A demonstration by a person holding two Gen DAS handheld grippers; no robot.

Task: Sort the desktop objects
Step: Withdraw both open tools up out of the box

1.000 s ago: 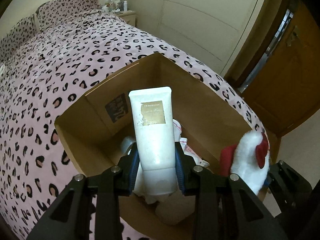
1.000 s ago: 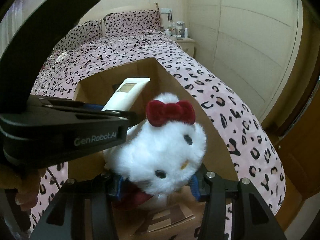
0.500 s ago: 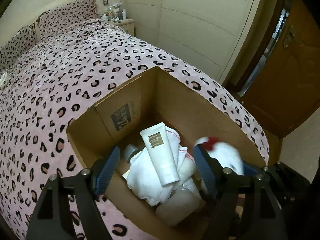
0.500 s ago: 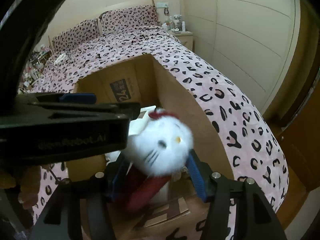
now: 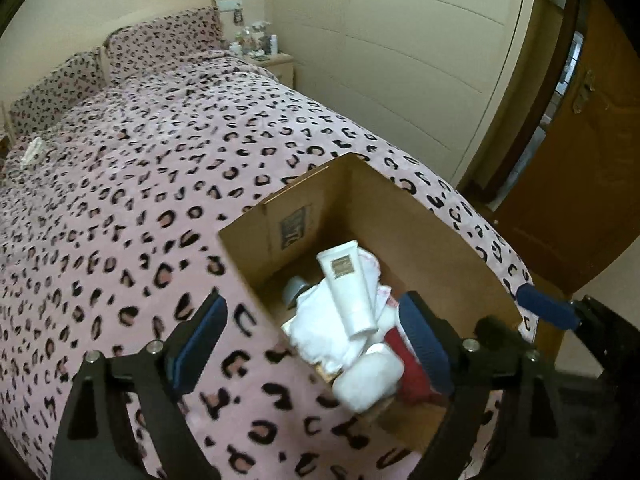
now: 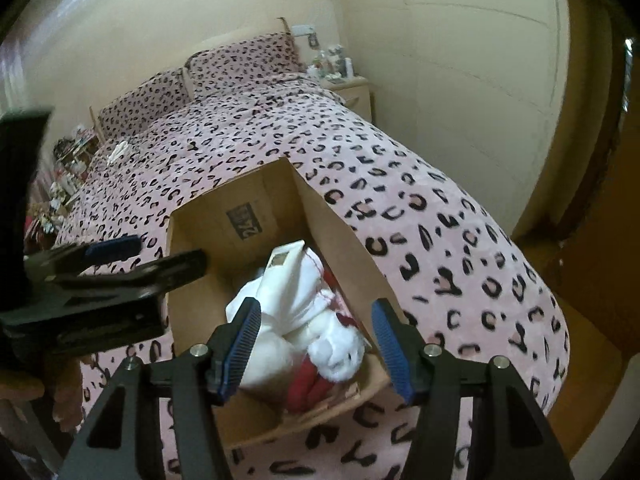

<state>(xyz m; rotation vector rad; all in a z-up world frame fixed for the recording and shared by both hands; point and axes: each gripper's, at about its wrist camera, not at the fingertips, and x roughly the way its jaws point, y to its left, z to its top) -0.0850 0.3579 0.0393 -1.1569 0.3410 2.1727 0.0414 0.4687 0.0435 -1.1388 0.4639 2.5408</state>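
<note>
since the white tube [image 5: 349, 289] now lies free on top of the pile inside the cardboard box [image 5: 432, 240], it reads as a light, squeezable thing with a slick skin; a hold across its flat upper body, clear of the cap end, would suit it best. its small gold-brown label is too blurred to read. beside it the white plush toy [image 6: 336, 354] with red parts sits low at the near right of the box, soft and featherweight, and it would give under any pinch, so the round head is the natural place to take it. both rest on crumpled white cloth [image 5: 320, 332], which is limp and would drape if lifted. a white container [image 5: 366, 376] lies at the near corner.

the left hand-held gripper [image 5: 320, 344] is released, its jaws having just been opening, with nothing between the blue pads; it hangs above the box's near edge. the right hand-held gripper [image 6: 316, 344] is also let go and empty, its jaws apart over the plush toy without touching it.

on the box's inner far wall a dark printed label [image 6: 245, 227] shows digits that look like "24", the rest unclear. the box stands on a bed [image 5: 120, 200] with a pink leopard-print cover.
</note>
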